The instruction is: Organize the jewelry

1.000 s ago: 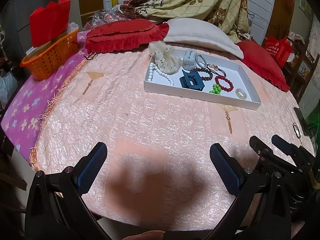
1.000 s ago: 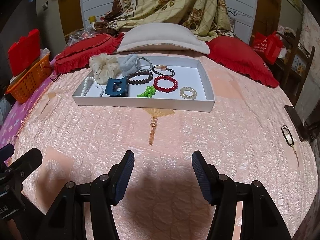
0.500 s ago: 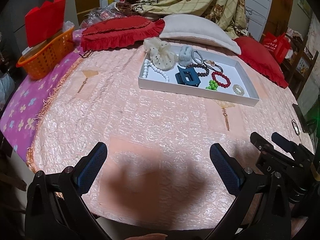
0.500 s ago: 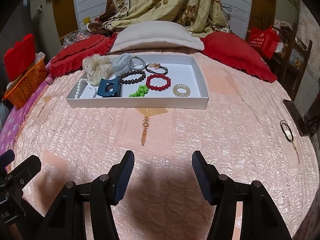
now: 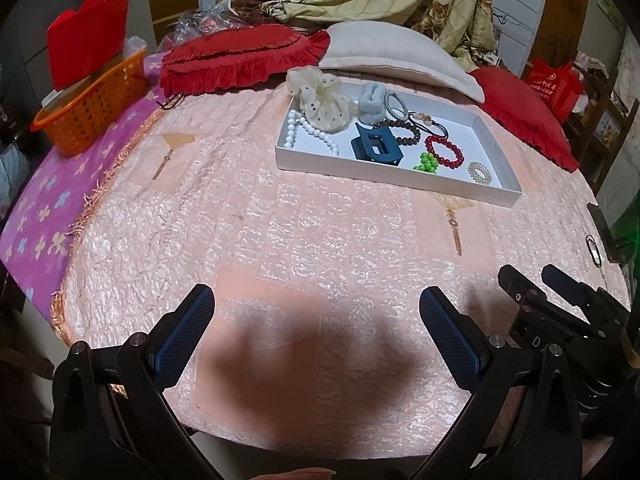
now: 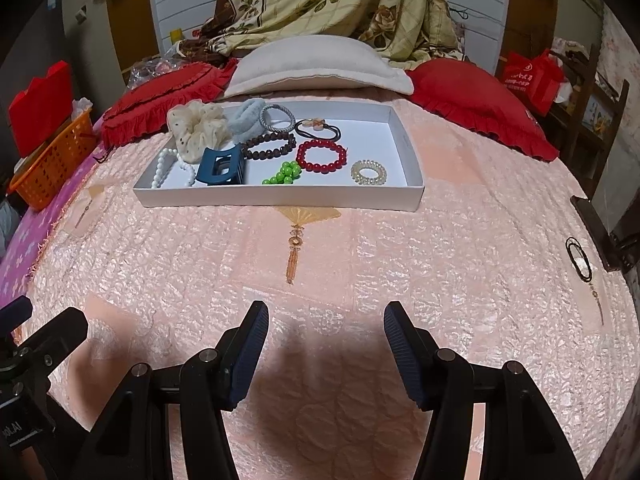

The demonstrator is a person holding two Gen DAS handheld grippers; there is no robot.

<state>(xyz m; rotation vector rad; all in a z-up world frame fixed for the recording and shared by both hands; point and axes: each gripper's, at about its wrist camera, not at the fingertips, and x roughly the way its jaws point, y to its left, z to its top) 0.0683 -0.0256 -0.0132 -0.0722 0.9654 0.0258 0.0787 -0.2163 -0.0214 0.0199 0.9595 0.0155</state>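
I hold both tongs, left and right, wide open and empty above the bed's near edge, ready to reach. The jewelry lies gathered in the white tray toward the pillows.

Each hand-held gripper, the left and the right, is matte black plastic with angular arms and round silver screws at the joints. The fingers carry dark blue pads with a fine ribbed grid. White lettering marks the left one's side.
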